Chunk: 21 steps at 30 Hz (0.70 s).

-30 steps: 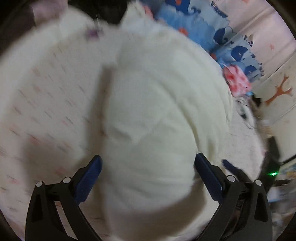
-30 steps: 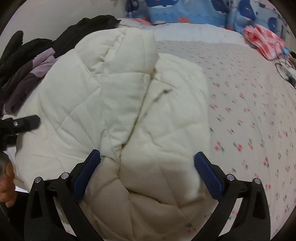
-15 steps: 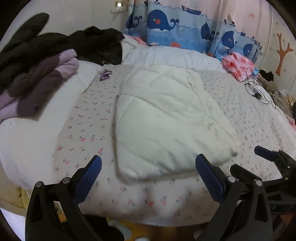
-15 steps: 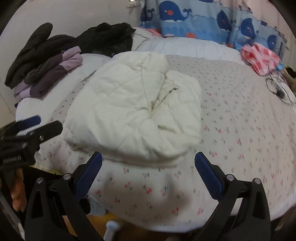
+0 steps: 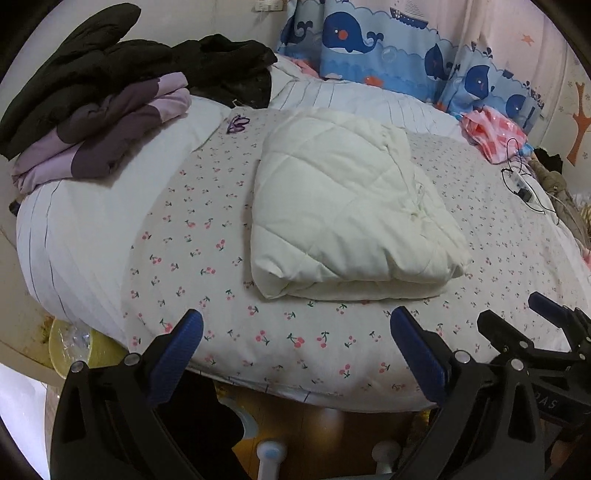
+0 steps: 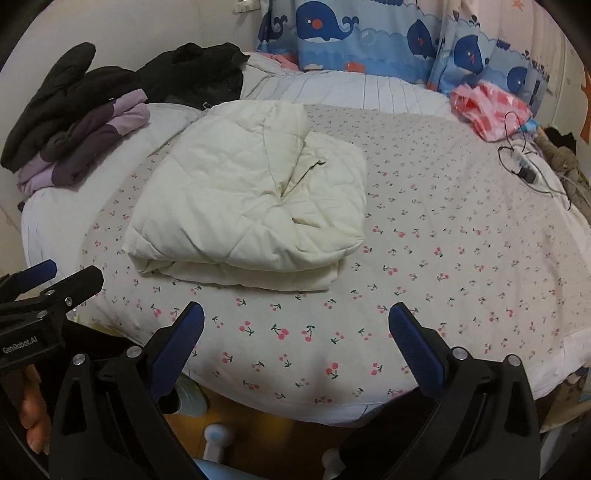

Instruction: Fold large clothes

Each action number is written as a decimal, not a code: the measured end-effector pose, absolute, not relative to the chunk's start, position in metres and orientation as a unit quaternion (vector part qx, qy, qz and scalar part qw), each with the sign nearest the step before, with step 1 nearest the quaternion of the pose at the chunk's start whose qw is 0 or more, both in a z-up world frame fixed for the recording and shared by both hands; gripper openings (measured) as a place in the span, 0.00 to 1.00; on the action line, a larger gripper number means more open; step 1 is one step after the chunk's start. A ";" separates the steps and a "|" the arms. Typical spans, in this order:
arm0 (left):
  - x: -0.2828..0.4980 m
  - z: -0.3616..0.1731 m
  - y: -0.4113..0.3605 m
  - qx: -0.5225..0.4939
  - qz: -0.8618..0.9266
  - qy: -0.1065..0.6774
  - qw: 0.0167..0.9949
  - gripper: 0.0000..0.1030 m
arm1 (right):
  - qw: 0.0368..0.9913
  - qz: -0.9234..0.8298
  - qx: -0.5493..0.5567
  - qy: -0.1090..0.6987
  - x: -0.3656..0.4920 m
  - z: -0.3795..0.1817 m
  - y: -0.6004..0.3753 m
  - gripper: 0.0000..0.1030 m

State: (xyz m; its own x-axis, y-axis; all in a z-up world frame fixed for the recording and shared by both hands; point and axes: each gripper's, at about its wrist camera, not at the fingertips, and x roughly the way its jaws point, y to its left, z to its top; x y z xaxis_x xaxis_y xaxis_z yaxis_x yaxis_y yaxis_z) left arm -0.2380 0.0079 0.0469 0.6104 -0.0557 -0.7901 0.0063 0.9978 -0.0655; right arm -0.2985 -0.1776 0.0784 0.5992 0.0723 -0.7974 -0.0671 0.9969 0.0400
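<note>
Cream quilted coat (image 5: 347, 206) lies folded on the cherry-print bed (image 5: 207, 258), inner layers hidden. Left claw (image 5: 295, 354) and right claw (image 6: 295, 343) gape empty; whale curtain (image 6: 354, 33) behind.

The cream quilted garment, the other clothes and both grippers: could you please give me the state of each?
cream quilted garment: folded, flat on bed
purple garment: folded, stacked
black clothes: piled loosely
left gripper: open, empty
right gripper: open, empty

Bare sheet (image 6: 461, 240) right of folded jacket (image 6: 251, 206) gives free passage. Clothes pile (image 5: 96, 122) blocks far left; cable (image 6: 524, 166) and pink cloth (image 6: 487, 107) crowd far right.
</note>
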 end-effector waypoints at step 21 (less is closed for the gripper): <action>-0.248 0.053 0.007 -0.026 -0.016 0.451 0.892 0.94 | 0.894 0.044 -0.015 0.445 -0.309 0.083 -0.160 0.94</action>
State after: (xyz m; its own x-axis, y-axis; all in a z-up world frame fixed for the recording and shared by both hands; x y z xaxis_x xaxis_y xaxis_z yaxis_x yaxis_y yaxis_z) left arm -0.2481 0.0071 0.0530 0.5918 -0.0530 -0.8043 0.0052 0.9981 -0.0619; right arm -0.3085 -0.1604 0.0833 0.6002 0.0645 -0.7973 -0.0916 0.9957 0.0116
